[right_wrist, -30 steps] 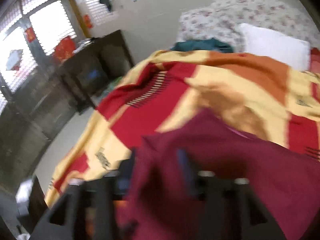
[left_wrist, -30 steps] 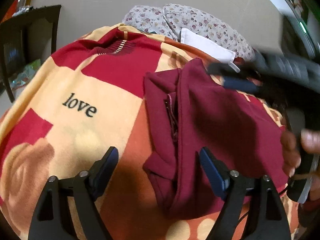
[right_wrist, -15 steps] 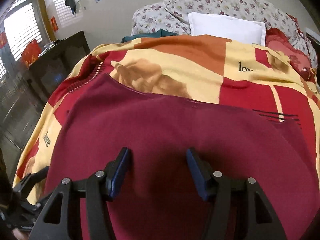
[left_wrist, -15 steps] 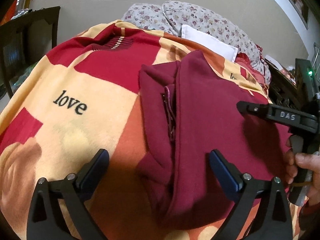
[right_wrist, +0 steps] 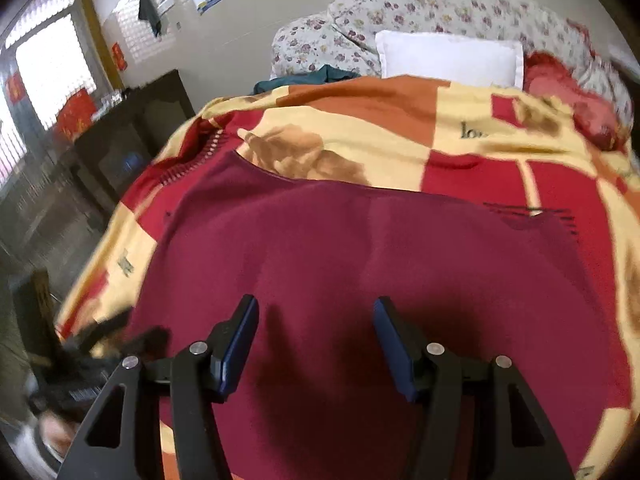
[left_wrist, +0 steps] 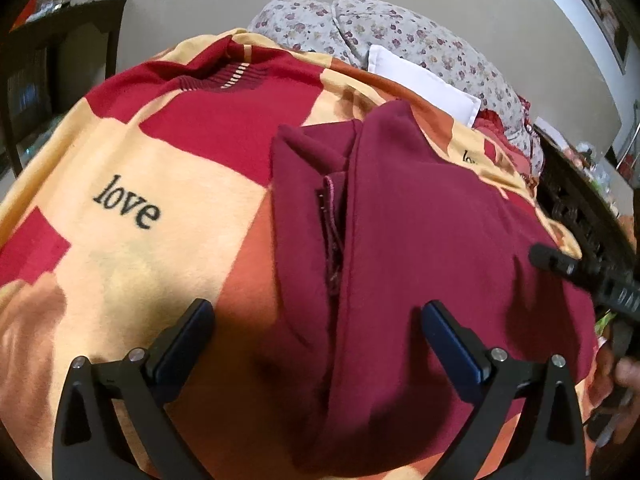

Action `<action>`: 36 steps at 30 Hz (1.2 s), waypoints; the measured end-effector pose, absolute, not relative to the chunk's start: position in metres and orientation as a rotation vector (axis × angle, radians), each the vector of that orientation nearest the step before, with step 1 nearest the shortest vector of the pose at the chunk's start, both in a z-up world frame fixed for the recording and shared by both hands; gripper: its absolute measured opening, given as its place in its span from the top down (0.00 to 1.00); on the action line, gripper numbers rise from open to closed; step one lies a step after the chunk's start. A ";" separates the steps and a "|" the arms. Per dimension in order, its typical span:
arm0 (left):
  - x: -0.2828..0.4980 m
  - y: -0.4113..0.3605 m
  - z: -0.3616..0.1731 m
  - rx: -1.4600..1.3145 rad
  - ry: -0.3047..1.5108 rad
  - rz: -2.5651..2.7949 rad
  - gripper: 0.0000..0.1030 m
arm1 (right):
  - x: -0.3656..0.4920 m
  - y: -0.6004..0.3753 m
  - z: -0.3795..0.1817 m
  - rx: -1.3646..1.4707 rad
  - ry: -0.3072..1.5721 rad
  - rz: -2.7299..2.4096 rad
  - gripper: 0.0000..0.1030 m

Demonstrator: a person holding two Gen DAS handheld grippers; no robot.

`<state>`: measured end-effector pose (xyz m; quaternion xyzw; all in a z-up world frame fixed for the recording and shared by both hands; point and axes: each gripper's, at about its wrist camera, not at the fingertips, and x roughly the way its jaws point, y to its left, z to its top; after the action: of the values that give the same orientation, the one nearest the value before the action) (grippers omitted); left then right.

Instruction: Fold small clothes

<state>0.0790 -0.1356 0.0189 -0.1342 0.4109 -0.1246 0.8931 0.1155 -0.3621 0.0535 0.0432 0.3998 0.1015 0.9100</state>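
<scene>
A maroon zip-up garment (left_wrist: 420, 220) lies spread on the bed, one front panel folded over along the zipper (left_wrist: 332, 232). My left gripper (left_wrist: 316, 312) hovers over its near edge by the zipper; its jaws are opening wide, with the cloth lying under the gap and neither pad pressing it. In the right wrist view the garment (right_wrist: 360, 248) fills the middle, smooth and flat. Just above it my right gripper (right_wrist: 316, 306) stands open and holds nothing. The right gripper (left_wrist: 580, 276) also shows at the garment's right edge, a hand behind it.
A red, orange and cream blanket (left_wrist: 160, 160) printed "love" covers the bed. A white pillow (right_wrist: 448, 56) and floral bedding (left_wrist: 400, 40) lie at the head. A dark cabinet (right_wrist: 132, 140) stands left of the bed, dark carved furniture (left_wrist: 580, 208) on the other side.
The left jaws have spread wider over the garment's near edge. The right gripper has drawn back from the garment's far side to its right edge, and its view has steadied.
</scene>
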 end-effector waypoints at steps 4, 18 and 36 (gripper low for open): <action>0.087 -0.139 0.018 -0.335 0.866 -0.295 0.00 | 0.110 -0.363 0.051 -0.002 0.792 0.166 0.46; 0.110 -0.138 0.020 -0.535 0.952 -0.453 0.77 | 0.094 -0.374 0.036 0.008 0.695 0.092 0.48; 0.053 -0.292 0.105 -0.315 0.864 -0.785 0.80 | 0.083 -0.482 0.017 0.757 0.631 0.334 0.50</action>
<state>0.0533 -0.2920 0.1049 -0.1481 0.4062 -0.3691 0.8227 0.0834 -0.4816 0.0172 0.3618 0.3013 0.1598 0.8676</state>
